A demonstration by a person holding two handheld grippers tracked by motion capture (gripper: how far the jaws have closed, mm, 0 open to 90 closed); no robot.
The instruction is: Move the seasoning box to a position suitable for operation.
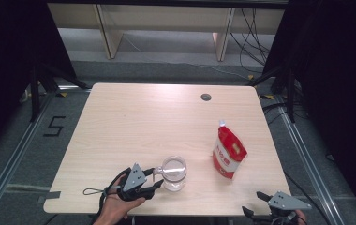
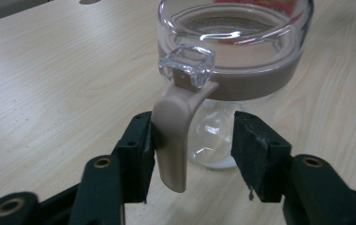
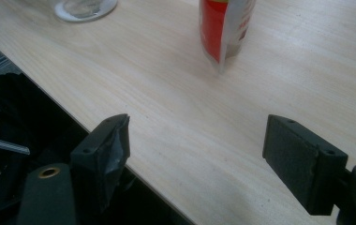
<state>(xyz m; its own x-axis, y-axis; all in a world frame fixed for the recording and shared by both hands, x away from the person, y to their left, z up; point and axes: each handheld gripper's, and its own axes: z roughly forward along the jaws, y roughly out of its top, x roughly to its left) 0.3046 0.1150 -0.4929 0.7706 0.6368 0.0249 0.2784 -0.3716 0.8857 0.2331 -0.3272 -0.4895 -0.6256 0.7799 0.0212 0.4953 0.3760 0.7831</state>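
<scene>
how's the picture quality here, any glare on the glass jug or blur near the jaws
High view: even overhead light, dark surroundings, the glass jug small and soft with a faint sheen. Left gripper view: bright glare streaks on the jug's rim, beige handle sharp, left gripper blurred at the bottom edge. Right gripper view: red pouch slightly soft, right gripper dim against the table.

Even overhead light on the table (image 1: 120, 122) — dark, murky surroundings, soft blur in the gripper views.

Two black tools, left tool (image 1: 153, 178) and right tool (image 1: 252, 203), grey three-cornered top plates, brass-ringed screw holes, trailing black cables.
</scene>
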